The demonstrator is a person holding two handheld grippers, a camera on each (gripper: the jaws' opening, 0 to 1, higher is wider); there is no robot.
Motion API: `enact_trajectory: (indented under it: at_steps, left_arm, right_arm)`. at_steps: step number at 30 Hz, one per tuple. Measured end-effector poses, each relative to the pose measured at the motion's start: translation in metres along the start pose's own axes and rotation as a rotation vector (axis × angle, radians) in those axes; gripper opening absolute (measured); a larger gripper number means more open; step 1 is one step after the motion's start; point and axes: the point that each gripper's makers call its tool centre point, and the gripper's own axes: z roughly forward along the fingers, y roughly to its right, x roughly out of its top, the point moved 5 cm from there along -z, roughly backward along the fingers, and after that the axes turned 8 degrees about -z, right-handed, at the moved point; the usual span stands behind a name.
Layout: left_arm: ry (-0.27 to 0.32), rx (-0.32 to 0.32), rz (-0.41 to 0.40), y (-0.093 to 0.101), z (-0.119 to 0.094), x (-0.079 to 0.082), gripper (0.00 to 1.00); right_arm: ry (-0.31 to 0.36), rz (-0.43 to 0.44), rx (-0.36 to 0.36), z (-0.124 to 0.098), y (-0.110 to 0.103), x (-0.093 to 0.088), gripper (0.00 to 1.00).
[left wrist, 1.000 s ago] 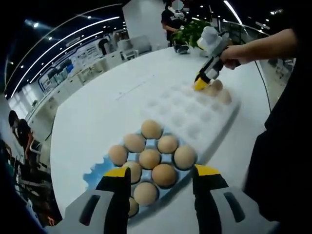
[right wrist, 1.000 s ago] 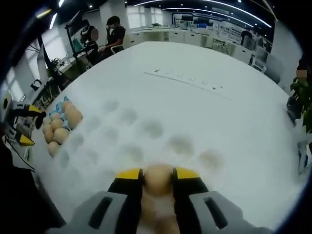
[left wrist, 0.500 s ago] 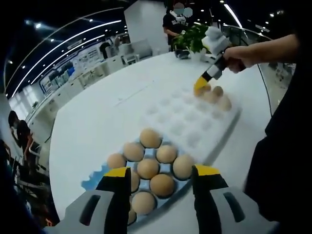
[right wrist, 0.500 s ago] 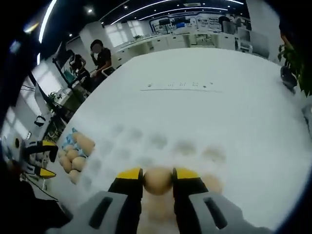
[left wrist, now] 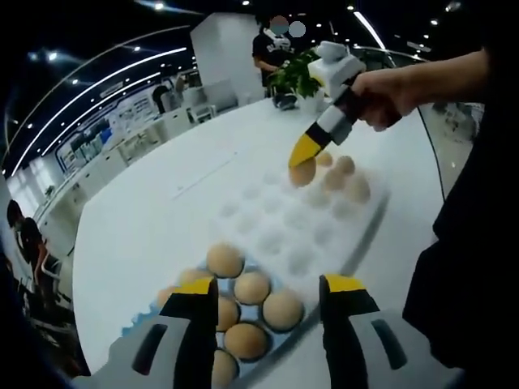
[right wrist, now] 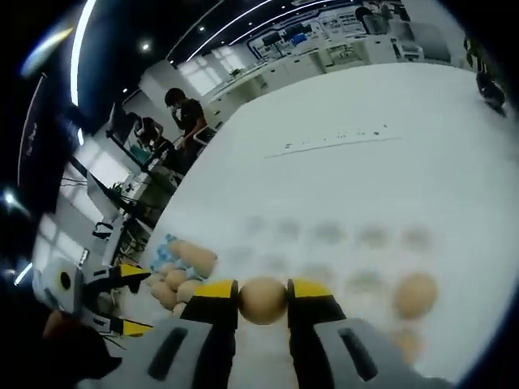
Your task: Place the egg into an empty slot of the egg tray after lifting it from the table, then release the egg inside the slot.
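The right gripper (right wrist: 262, 298) was pinching the egg (right wrist: 263, 300) between its yellow-tipped jaws, carried in the air above the white egg tray (right wrist: 340, 251) that lay on the white counter (right wrist: 365, 154). Seen from the left gripper view, that right gripper (left wrist: 304, 158) hung over the far end of the tray (left wrist: 292, 235), the egg (left wrist: 303, 172) just under its tips and a few eggs already seated (left wrist: 345, 165) just past it (three, as far as I could make out). The empty slots (right wrist: 328, 233) lay directly ahead of and below the held egg, so the coming move looked to me like a short drop straight down into one of them, nose of the gripper tilted toward the tray. The left gripper (left wrist: 263, 296) stood spread wide and held nothing, hovering over the blue tray of eggs (left wrist: 255, 312) at the near end, well apart from the slot in question; the right one was plainly the nearer.
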Motion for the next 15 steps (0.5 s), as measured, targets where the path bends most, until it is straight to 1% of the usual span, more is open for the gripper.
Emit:
enact_trajectory:
  at_steps: [3, 4, 5, 7, 10, 12, 14, 15]
  left_arm:
    - [0.031, -0.012, -0.009, 0.004, 0.004, 0.005, 0.51]
    - [0.035, -0.013, -0.011, 0.005, 0.005, 0.006, 0.51]
    - [0.035, -0.02, -0.01, 0.007, 0.007, 0.007, 0.51]
    - [0.035, -0.03, -0.001, 0.011, 0.011, 0.009, 0.51]
    - [0.057, -0.04, 0.02, 0.015, 0.014, 0.014, 0.49]
    - [0.079, -0.045, 0.007, 0.017, 0.015, 0.018, 0.49]
    - [0.096, -0.055, -0.01, 0.019, 0.017, 0.022, 0.48]
    - [0.098, -0.057, -0.011, 0.02, 0.018, 0.022, 0.48]
  right_arm:
    - [0.0, 0.021, 0.036, 0.001, -0.009, -0.001, 0.24]
    - [-0.005, 0.035, 0.062, 0.002, -0.015, -0.002, 0.24]
    - [-0.005, 0.046, 0.073, 0.003, -0.018, -0.003, 0.24]
    - [-0.012, 0.056, 0.098, 0.005, -0.025, -0.005, 0.24]
    - [-0.018, 0.093, 0.147, 0.006, -0.037, -0.008, 0.24]
    - [-0.014, 0.139, 0.191, 0.007, -0.045, -0.009, 0.24]
    - [-0.025, 0.151, 0.226, 0.009, -0.053, -0.011, 0.24]
    - [-0.022, 0.148, 0.225, 0.01, -0.054, -0.012, 0.24]
